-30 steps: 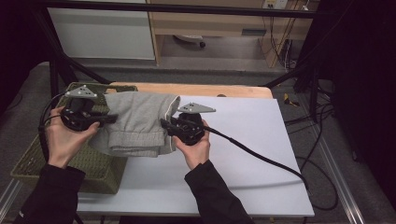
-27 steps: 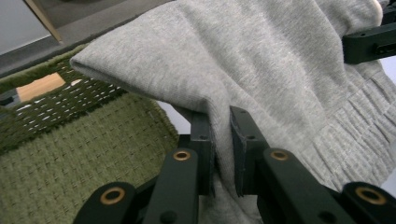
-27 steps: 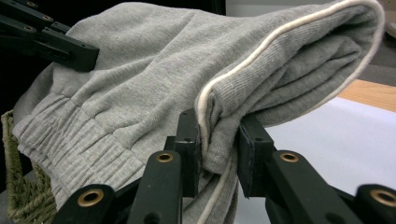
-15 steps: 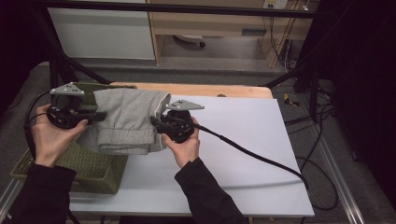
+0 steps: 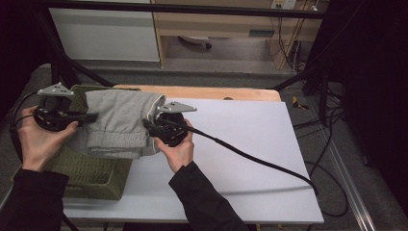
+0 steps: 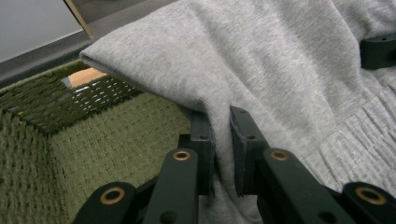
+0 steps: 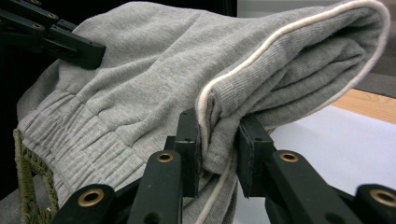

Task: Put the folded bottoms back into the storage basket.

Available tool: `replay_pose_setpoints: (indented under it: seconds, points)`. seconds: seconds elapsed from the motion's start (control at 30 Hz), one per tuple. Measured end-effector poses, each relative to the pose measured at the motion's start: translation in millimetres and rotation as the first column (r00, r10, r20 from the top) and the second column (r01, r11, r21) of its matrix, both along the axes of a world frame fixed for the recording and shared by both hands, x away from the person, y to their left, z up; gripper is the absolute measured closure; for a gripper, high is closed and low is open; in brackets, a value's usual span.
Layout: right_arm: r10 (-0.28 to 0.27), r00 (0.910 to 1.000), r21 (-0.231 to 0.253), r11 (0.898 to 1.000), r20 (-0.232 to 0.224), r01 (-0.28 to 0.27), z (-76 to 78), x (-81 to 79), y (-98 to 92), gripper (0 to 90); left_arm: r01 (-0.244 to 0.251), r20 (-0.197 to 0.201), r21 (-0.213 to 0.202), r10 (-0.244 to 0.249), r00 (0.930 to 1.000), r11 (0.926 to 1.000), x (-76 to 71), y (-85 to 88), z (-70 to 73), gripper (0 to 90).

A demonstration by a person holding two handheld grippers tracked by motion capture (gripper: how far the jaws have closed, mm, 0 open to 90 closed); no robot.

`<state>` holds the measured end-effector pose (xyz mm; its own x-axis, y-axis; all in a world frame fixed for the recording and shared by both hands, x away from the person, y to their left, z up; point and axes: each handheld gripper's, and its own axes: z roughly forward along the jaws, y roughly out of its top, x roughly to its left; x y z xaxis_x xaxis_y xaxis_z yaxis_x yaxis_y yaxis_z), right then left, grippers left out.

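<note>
A folded grey sweat garment point(image 5: 120, 122) with a white-piped edge hangs between both grippers, held above the green woven basket point(image 5: 91, 175). My left gripper point(image 5: 91, 116) is shut on the garment's left side; in the left gripper view the grey cloth point(image 6: 280, 70) is pinched at the gripper's point(image 6: 222, 144) pads, over the basket's inside point(image 6: 93, 140). My right gripper point(image 5: 146, 124) is shut on the right fold; in the right gripper view the ribbed, piped fold point(image 7: 280, 70) sits clamped in the gripper point(image 7: 217, 149). The left gripper's jaws also show there at top left.
The white table top point(image 5: 250, 144) stretches to the right, with a wooden strip point(image 5: 216, 92) along its far edge. The right gripper's black cable point(image 5: 250, 159) trails across the table to the right edge. Dark frame bars and floor cables stand around the table.
Both hands have carried the garment leftward, from over the table's left part to above the basket. Both grips stay shut on the cloth.
</note>
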<state>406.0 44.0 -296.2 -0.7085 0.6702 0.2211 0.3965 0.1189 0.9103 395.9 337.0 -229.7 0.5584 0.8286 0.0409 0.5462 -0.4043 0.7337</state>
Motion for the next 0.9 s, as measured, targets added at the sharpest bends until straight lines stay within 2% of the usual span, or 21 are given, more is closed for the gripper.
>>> replay_pose_setpoints:
  seconds: [0.53,0.9]
  points:
    - [0.021,0.9998,-0.006,1.000,0.006,-0.021,4.3,0.6,29.0,73.5,-0.036,0.004,-0.009,0.036,0.9993,0.9993,-2.5,28.1,4.4,80.9]
    - [0.037,0.9991,-0.017,0.999,0.020,-0.036,7.1,-0.2,53.9,73.4,-0.070,0.010,0.006,0.069,0.9975,0.9976,-4.2,49.2,6.3,80.9]
